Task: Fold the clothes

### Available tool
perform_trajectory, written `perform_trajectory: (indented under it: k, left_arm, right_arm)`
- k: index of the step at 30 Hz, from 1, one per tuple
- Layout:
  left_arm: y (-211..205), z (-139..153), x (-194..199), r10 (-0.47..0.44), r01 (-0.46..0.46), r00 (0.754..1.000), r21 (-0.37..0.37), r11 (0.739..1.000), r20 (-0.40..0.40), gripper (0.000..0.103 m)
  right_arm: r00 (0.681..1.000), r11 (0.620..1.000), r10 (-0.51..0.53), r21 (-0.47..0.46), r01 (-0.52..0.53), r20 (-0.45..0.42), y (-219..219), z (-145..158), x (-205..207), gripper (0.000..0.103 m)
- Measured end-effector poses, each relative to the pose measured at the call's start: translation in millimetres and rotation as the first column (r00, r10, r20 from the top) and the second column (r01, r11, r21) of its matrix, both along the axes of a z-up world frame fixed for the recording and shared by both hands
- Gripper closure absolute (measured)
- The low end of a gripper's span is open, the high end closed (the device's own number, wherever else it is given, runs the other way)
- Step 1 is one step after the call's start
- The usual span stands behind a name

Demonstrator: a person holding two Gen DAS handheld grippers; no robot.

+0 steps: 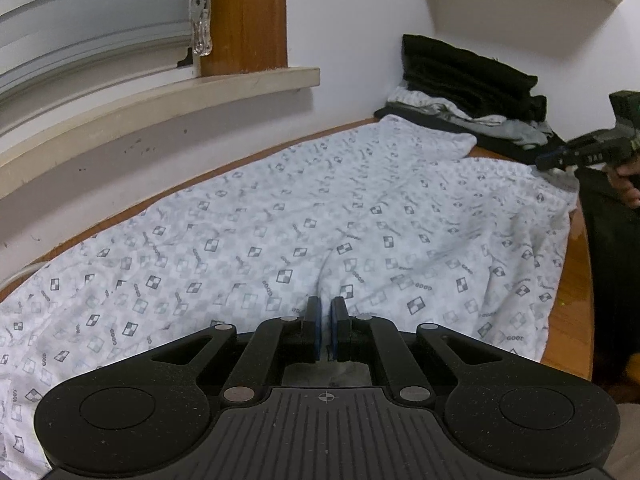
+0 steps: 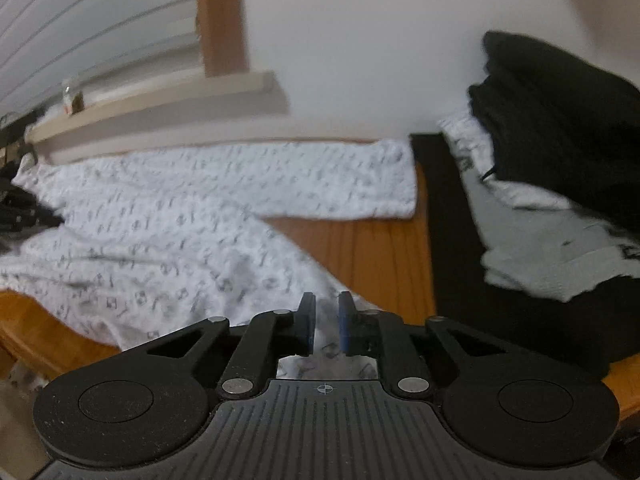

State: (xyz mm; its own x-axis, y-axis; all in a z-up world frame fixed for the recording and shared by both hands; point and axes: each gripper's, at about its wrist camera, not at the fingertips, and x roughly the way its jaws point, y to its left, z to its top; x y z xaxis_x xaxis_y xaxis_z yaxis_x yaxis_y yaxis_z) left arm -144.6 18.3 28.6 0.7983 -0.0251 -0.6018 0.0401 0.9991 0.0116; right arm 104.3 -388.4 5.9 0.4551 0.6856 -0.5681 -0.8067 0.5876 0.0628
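Note:
A white garment (image 1: 320, 216) with a grey check-and-logo print lies spread across the wooden table (image 1: 576, 280). My left gripper (image 1: 326, 308) is shut on a pinch of it near the front edge, and a crease runs away from the pads. My right gripper (image 1: 540, 159) reaches in at the far right, at the garment's raised corner. In the right wrist view the garment (image 2: 168, 216) is blurred. Its near edge fills the narrow gap between the right gripper's (image 2: 326, 304) blue pads. One sleeve (image 2: 328, 180) lies flat toward the wall.
A pile of folded clothes (image 1: 468, 84), black on top of grey and white, stands at the table's far right corner (image 2: 560, 140). A window sill (image 1: 160, 96) and white wall run along the back. A person's hand (image 1: 628, 184) holds the right gripper.

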Motion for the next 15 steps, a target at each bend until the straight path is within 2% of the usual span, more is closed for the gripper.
perform_trajectory:
  k: [2, 4, 11, 14, 15]
  left_arm:
    - [0.6, -0.1, -0.1, 0.001, -0.001, 1.000, -0.002, 1.000, 0.000, 0.097]
    - [1.0, -0.1, -0.3, 0.002, -0.002, 1.000, -0.003, 1.000, 0.000, 0.097]
    - [1.2, 0.3, -0.7, 0.000, 0.000, 1.000, -0.001, 1.000, 0.000, 0.097]
    - [0.2, 0.4, -0.7, 0.000, 0.000, 1.000, 0.004, 1.000, 0.000, 0.097]
    - [0.1, 0.4, -0.7, 0.000, 0.000, 1.000, 0.005, 1.000, 0.001, 0.097]
  right_arm:
    - [1.000, 1.000, -0.001, 0.016, 0.001, 0.002, 6.9, 3.1, 4.6, 0.066]
    - [1.000, 1.000, 0.022, 0.010, -0.022, 0.011, 25.1, 2.0, 6.6, 0.057]
    - [0.993, 0.992, 0.115, -0.058, -0.115, 0.002, 100.6, -14.4, 7.1, 0.049]
    - [0.992, 0.990, 0.128, -0.062, -0.128, -0.001, 110.4, -16.2, 6.6, 0.050]
    - [0.991, 0.989, 0.137, -0.061, -0.137, -0.004, 111.1, -15.1, 5.7, 0.053]
